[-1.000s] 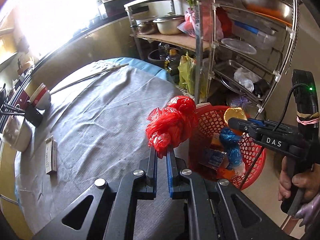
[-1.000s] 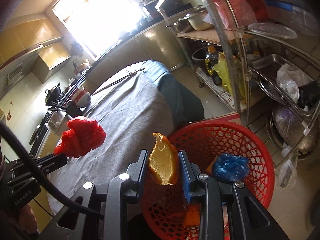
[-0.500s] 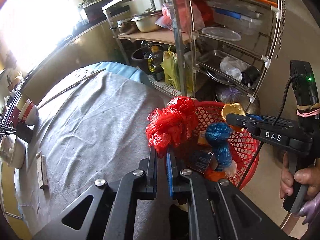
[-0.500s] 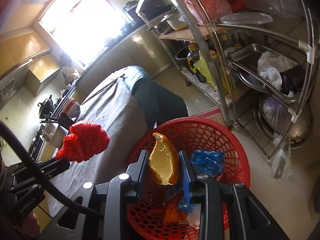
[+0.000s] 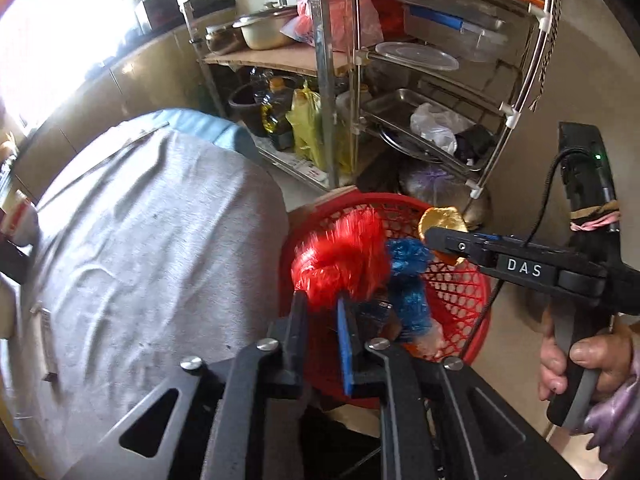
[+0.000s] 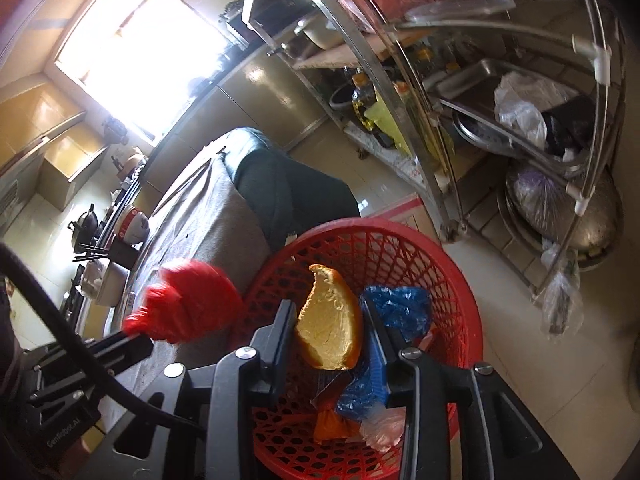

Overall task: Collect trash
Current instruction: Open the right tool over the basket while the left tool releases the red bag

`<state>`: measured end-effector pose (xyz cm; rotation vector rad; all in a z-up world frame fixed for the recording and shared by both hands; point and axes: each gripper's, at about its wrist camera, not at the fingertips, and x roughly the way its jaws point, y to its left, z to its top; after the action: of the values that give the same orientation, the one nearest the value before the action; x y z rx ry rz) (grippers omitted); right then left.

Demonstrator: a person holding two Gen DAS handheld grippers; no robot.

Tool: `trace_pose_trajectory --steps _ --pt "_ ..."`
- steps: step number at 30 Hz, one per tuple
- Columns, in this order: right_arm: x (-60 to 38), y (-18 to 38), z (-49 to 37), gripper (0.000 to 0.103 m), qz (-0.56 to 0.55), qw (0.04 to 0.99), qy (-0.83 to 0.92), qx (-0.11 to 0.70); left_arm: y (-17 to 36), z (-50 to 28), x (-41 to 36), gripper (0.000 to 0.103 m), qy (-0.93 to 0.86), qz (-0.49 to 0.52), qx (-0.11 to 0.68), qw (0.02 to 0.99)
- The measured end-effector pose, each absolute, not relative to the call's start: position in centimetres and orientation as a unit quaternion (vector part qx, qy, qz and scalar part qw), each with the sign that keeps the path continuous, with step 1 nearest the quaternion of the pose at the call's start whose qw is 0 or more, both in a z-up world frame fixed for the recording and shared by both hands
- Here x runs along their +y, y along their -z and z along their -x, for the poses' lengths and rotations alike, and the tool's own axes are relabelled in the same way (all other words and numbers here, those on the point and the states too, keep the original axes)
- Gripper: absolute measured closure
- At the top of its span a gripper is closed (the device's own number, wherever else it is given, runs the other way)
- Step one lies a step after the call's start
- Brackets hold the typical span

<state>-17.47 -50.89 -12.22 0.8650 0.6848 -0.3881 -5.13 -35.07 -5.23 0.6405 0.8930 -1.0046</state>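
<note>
A red mesh basket (image 5: 472, 292) (image 6: 448, 320) sits on the floor beside the table, with a blue bag (image 5: 408, 280) (image 6: 400, 304) and other wrappers in it. My left gripper (image 5: 322, 308) (image 6: 140, 340) hangs over the basket's near rim. Its jaws are opening, and a crumpled red plastic bag (image 5: 340, 260) (image 6: 196, 300), blurred by motion, sits loose at the fingertips. My right gripper (image 6: 328, 308) (image 5: 432, 236) is over the basket's middle, jaws also opening. An orange peel (image 6: 328, 328) (image 5: 440, 218) leans on its left finger, with a gap at the right pad.
A grey-clothed table (image 5: 140, 240) fills the left, with a small box (image 5: 46, 344) near its edge. A metal rack (image 5: 400, 100) with trays, bowls and bags stands just behind the basket. A person's hand (image 5: 580, 360) holds the right gripper's handle.
Both grippers have moved from the table's edge to above the basket and sunk toward it. Both pairs of jaws have widened. The red bag is now blurred and looser.
</note>
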Motion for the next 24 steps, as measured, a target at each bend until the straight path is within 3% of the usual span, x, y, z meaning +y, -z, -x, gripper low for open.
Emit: trace_pose_trajectory --steps 1,3,24 --pt "-51.1 12.3 17.5 0.044 -0.412 0.830 0.186 0.326 5.4 5.0 -35.0 0.082 0.457 -0.289 0.409 0.735" --pt "-51.3 12.4 17.7 0.036 -0.423 0.825 0.190 0.322 5.4 4.8 -34.6 0.062 0.457 -0.286 0.412 0.734" --pt "-47.3 9.3 12.5 0.036 -0.384 0.855 0.141 0.320 3.6 -3.6 -20.8 0.053 0.285 -0.208 0.430 0.831"
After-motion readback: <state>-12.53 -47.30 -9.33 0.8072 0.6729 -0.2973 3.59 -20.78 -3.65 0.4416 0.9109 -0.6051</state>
